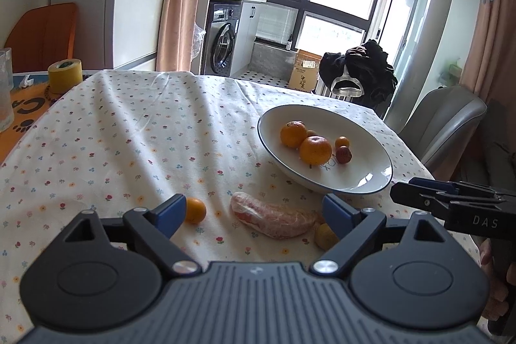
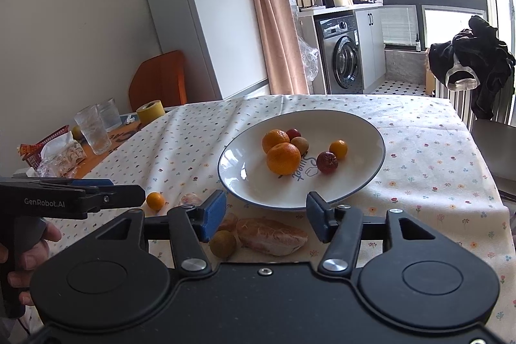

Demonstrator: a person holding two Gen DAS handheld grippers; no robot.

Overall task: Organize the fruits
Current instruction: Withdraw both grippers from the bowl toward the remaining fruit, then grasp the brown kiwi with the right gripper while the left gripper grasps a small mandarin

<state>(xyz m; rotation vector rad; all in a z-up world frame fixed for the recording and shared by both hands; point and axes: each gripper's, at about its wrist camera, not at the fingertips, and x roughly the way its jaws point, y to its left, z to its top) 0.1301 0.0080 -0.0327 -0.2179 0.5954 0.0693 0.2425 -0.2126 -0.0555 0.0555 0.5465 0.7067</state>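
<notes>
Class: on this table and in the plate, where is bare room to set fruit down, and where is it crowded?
Free: the plate right of the kumquat, and the tablecloth between tape roll and plate. Crowded: the near edge, around the peeled segment and brown fruit.

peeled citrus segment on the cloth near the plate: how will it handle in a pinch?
The peeled segment looks soft and membrane-thin, so it likely squashes or tears under firm tongs. Long and flat-lying, it probably won't roll. It rests against a small greenish fruit, which may get nudged.

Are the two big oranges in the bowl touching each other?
Touching. In the right wrist view the front orange overlaps and presses against the back orange with no gap; the left wrist view shows the same inside the bowl.
</notes>
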